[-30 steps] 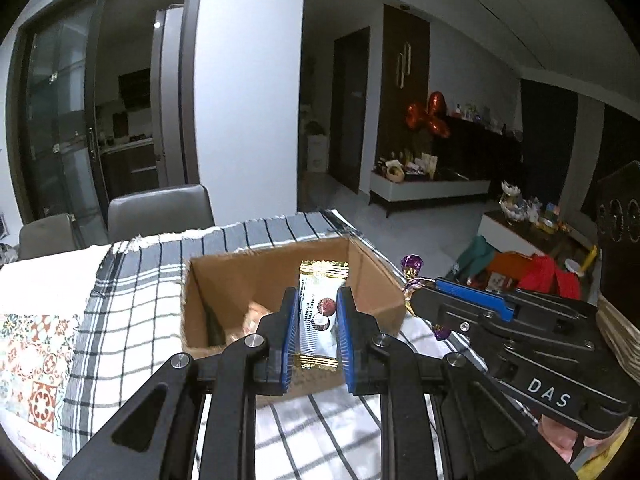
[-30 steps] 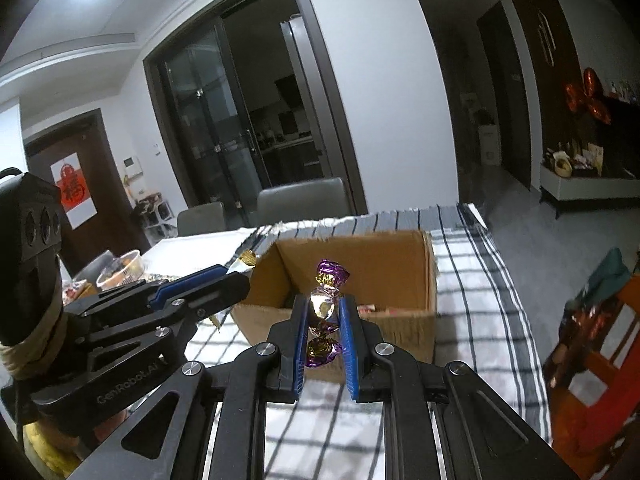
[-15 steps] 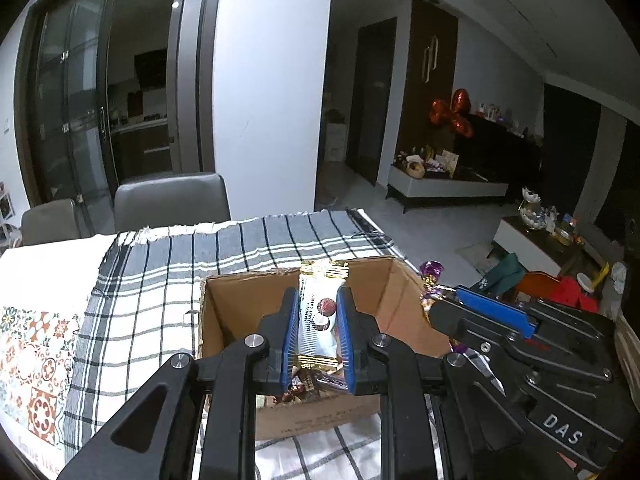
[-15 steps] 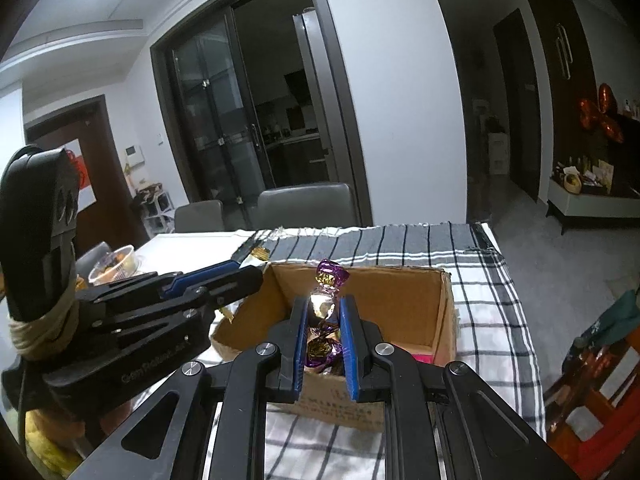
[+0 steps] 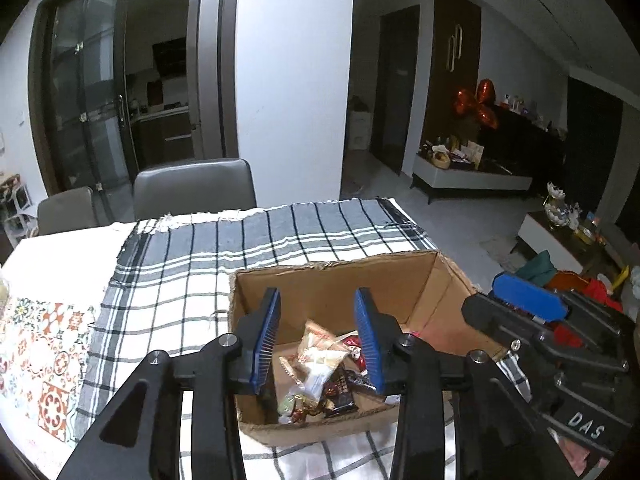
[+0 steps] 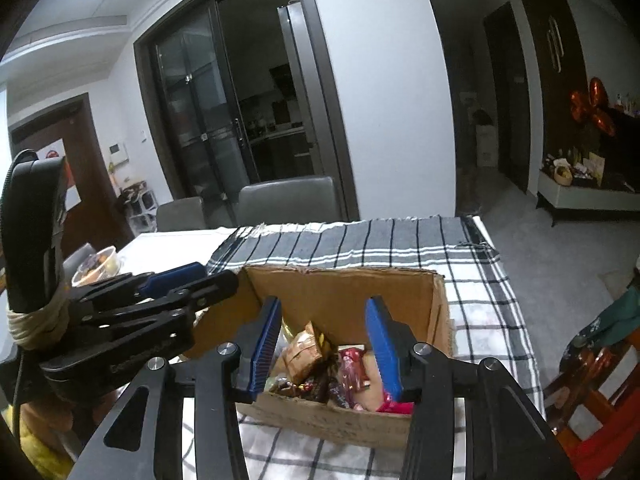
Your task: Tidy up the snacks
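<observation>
An open cardboard box (image 5: 340, 284) stands on a black-and-white checked cloth; it also shows in the right wrist view (image 6: 344, 294). Several wrapped snacks (image 5: 320, 368) lie in its bottom, seen too in the right wrist view (image 6: 320, 372). My left gripper (image 5: 318, 336) is open and empty, held over the box. My right gripper (image 6: 326, 344) is open and empty, also over the box. Each gripper shows in the other's view: the right one (image 5: 532, 312) and the left one (image 6: 176, 284).
The checked cloth (image 5: 192, 264) covers the table's right half; a patterned cloth (image 5: 36, 344) lies to the left. Two grey chairs (image 5: 192, 188) stand at the far side. A bowl of food (image 6: 96, 266) sits at the table's left. The table edge drops off at the right (image 6: 508, 304).
Both grippers moved forward over the box and opened. The white-and-gold packet left the left gripper and the purple candy left the right gripper; both grippers are now empty.
</observation>
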`<state>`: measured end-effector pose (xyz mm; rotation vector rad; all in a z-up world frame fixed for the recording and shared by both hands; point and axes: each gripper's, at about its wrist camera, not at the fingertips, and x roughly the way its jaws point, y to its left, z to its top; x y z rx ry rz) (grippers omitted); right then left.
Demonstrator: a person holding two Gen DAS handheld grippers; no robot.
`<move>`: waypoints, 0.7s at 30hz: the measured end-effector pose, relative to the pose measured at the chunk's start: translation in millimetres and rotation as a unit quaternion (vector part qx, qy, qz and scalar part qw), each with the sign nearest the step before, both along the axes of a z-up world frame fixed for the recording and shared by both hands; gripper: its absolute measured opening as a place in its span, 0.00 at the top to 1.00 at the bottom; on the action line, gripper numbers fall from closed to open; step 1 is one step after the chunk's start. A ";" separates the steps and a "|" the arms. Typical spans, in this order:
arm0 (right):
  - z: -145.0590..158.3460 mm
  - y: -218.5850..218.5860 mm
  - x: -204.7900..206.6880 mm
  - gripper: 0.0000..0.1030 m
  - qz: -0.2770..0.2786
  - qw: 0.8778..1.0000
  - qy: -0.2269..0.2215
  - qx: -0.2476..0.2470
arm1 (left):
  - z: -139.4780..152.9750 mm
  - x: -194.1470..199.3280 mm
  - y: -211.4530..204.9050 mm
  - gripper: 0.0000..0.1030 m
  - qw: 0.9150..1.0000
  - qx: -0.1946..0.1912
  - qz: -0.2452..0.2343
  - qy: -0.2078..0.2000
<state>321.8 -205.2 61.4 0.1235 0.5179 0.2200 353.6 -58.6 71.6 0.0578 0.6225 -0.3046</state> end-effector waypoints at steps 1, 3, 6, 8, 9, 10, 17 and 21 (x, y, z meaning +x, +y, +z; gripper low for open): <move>0.6 -0.3 -2.4 0.56 0.002 1.000 -0.001 0.001 | 0.3 -4.2 0.3 0.61 1.000 0.001 -0.001 -0.002; 1.5 0.0 -5.6 0.56 0.007 1.000 -0.001 0.002 | 0.8 -11.4 1.7 0.56 1.000 0.002 0.001 -0.005; 4.2 1.3 -11.8 0.56 0.010 1.000 0.001 -0.002 | 3.9 -22.8 6.4 0.54 1.000 -0.006 0.008 -0.007; 5.9 1.7 -18.9 0.54 0.010 1.000 -0.001 -0.004 | 8.1 -35.2 10.1 0.46 1.000 -0.008 0.014 -0.017; 7.0 2.5 -24.9 0.52 0.010 1.000 -0.004 -0.007 | 10.6 -39.7 10.4 0.45 1.000 -0.006 0.017 -0.022; 8.1 3.2 -27.4 0.49 0.009 1.000 -0.007 -0.008 | 12.9 -46.1 12.0 0.42 0.999 -0.006 0.021 -0.027; 9.4 6.2 -62.9 0.39 0.002 1.000 -0.013 -0.011 | 21.9 -95.4 24.5 0.28 0.997 0.011 0.047 -0.059; 5.5 10.1 -87.5 0.38 -0.004 1.000 -0.015 -0.020 | 23.0 -121.8 26.1 0.21 0.996 0.026 0.052 -0.073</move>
